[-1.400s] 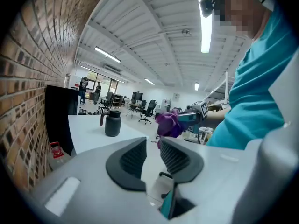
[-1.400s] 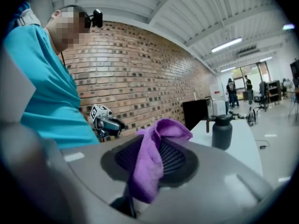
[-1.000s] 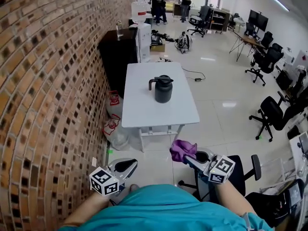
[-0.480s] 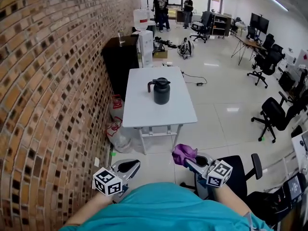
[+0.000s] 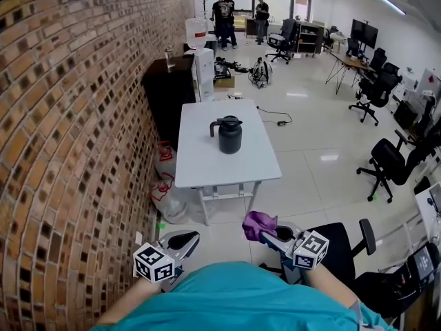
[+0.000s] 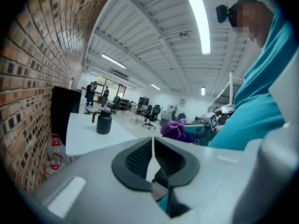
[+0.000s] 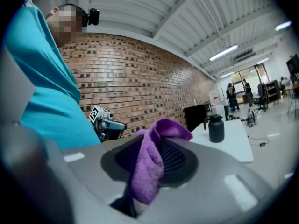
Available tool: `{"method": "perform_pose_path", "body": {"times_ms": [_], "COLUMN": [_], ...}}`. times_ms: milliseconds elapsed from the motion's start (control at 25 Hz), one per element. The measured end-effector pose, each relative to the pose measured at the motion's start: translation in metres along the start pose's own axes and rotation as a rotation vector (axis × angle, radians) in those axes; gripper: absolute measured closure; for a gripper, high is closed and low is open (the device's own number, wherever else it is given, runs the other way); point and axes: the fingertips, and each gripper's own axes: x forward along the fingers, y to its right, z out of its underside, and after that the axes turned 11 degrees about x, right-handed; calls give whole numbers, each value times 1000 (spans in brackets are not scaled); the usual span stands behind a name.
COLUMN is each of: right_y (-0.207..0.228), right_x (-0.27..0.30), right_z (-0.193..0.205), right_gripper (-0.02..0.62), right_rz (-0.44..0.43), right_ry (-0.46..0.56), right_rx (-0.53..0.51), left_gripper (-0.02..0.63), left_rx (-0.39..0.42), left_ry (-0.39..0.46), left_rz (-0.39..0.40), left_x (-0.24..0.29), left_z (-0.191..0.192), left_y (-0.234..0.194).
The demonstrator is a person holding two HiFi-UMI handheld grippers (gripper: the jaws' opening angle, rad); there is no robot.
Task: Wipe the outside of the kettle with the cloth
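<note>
Left gripper (image 6: 153, 147): my fingers are closed with nothing in them.
Right gripper (image 7: 158, 157): my fingers pinch the purple cloth (image 7: 147, 171).
Kettle (image 5: 229, 135): stands on the white tabletop (image 5: 207, 165), well apart from both grippers.

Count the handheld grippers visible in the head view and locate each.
2. The left gripper is at bottom left, shut and empty. The right gripper is at bottom centre-right, shut on the purple cloth. None seems hidden.
</note>
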Motion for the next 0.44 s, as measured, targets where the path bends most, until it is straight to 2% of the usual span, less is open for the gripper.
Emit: {"method": "perform_pose_path", "body": {"times_ms": [440], "right_y": [9], "right_x": [0], "right_z": [-4], "right_gripper": [506], "right_rz": [8], "right_ry": [-13], "right_rx": [-11], "left_gripper": [592], "left_rx": [7], "left_ry": [-1], "left_rz": [35], "left_x": [16], "left_z": [-5], "left_y": [-6]}}
